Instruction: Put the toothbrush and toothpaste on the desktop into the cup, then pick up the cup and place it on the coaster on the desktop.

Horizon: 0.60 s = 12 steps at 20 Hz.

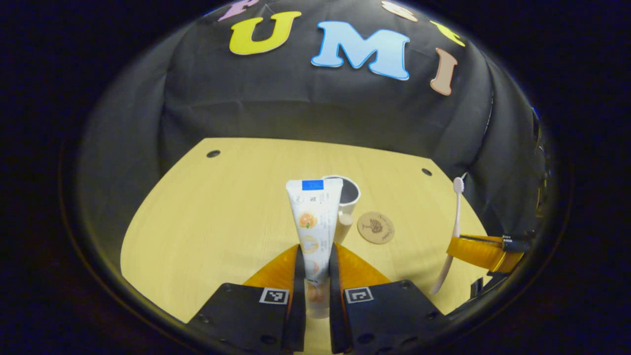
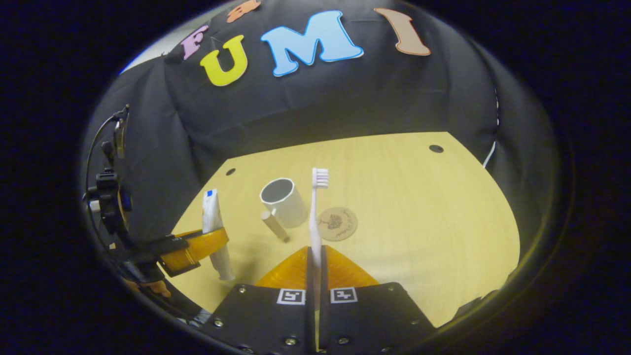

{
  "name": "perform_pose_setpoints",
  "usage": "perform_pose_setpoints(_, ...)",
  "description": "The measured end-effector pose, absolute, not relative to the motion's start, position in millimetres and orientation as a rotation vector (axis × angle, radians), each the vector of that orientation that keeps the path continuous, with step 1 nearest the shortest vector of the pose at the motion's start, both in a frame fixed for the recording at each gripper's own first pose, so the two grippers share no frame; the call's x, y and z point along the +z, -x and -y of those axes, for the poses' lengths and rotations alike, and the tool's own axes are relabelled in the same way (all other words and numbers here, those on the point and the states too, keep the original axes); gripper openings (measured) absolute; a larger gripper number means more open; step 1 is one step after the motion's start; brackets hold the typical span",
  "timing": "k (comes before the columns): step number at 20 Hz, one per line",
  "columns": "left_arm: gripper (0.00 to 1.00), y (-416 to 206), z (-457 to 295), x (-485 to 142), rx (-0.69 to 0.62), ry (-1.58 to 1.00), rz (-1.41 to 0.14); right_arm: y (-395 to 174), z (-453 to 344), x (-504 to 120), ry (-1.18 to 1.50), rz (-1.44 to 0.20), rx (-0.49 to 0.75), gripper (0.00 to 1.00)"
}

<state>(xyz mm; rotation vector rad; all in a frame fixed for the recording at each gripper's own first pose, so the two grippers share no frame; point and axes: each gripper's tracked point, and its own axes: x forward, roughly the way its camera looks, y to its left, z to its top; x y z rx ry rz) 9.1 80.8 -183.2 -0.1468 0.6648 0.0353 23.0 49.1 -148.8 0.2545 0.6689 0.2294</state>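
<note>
In the left gripper view my left gripper [image 1: 315, 256] is shut on a white toothpaste tube [image 1: 313, 217] that stands upright, lifted above the table. Behind it stands the white cup [image 1: 348, 195] with its handle toward me, and the round brown coaster [image 1: 376, 227] lies to its right. In the right gripper view my right gripper [image 2: 314, 256] is shut on a pale pink toothbrush [image 2: 315, 212], bristles up. The cup [image 2: 284, 202] and coaster [image 2: 337, 223] lie just beyond it. The left gripper [image 2: 207, 244] with the toothpaste [image 2: 213, 217] shows at the left; the right gripper [image 1: 473, 246] with the toothbrush [image 1: 456, 217] shows at the far right.
The light wooden table [image 2: 419, 212] has dark holes [image 2: 436, 148] near its back corners. Black cloth walls close in the back and sides.
</note>
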Motion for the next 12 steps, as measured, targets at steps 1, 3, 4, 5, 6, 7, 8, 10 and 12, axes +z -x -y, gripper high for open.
perform_pose_setpoints(1,0.27,-9.2,-84.7,-176.4,0.034,0.143,-0.635,-27.7,-49.4,-142.5,-0.248,-0.641,0.236,0.04)
perform_pose_setpoints(3,0.27,-11.7,-88.2,-169.7,0.038,0.144,-0.583,-33.7,-50.7,-133.1,-0.238,-0.600,0.246,0.04)
perform_pose_setpoints(4,0.29,-12.2,-90.7,-164.5,0.039,0.144,-0.560,-36.4,-51.5,-128.7,-0.238,-0.582,0.254,0.04)
perform_pose_setpoints(5,0.27,-14.4,-92.7,-160.3,0.043,0.143,-0.538,-40.6,-50.3,-124.0,-0.237,-0.566,0.258,0.04)
perform_pose_setpoints(6,0.27,-19.2,-94.6,-156.5,0.042,0.143,-0.514,-43.3,-49.4,-120.7,-0.234,-0.552,0.258,0.04)
perform_pose_setpoints(7,0.27,-22.0,-96.8,-152.3,0.042,0.143,-0.495,-47.3,-49.2,-119.3,-0.233,-0.543,0.257,0.04)
perform_pose_setpoints(8,0.27,-27.8,-99.2,-150.4,0.045,0.142,-0.475,-51.5,-48.0,-116.2,-0.233,-0.533,0.257,0.04)
perform_pose_setpoints(10,0.29,-36.5,-105.6,-144.1,0.051,0.141,-0.437,-57.8,-45.4,-111.2,-0.237,-0.509,0.255,0.04)
perform_pose_setpoints(12,0.27,-44.7,-112.5,-137.0,0.061,0.136,-0.395,-64.2,-45.6,-106.5,-0.236,-0.488,0.258,0.04)
